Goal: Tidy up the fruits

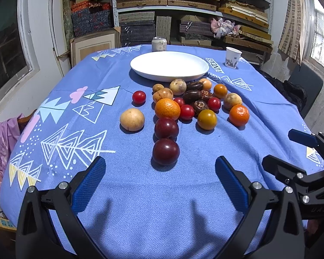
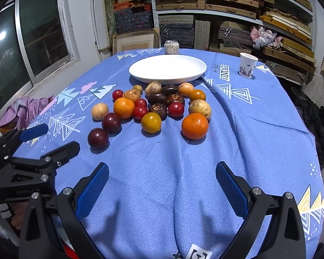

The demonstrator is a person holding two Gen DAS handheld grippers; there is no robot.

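Note:
An empty white plate (image 1: 169, 64) (image 2: 167, 68) sits at the far middle of the blue tablecloth. In front of it lies a pile of fruit: two oranges (image 1: 167, 108) (image 1: 239, 115), two dark plums (image 1: 165, 151) (image 1: 166, 128), red cherry tomatoes (image 1: 138, 97), a yellow tomato (image 1: 207, 119), pale round fruits (image 1: 132, 119) and dark wrinkled ones (image 1: 192, 96). My left gripper (image 1: 161, 170) is open, just short of the nearest plum. My right gripper (image 2: 162, 168) is open and empty, well back from the near orange (image 2: 194, 126). Each gripper shows in the other's view (image 1: 276, 147) (image 2: 62, 137).
A drink can (image 1: 159, 43) stands behind the plate and a paper cup (image 1: 232, 57) at the far right. Shelves of boxes fill the back wall. A pink cloth (image 1: 0, 142) hangs off the left table edge; a dark chair (image 1: 306, 86) stands at the right.

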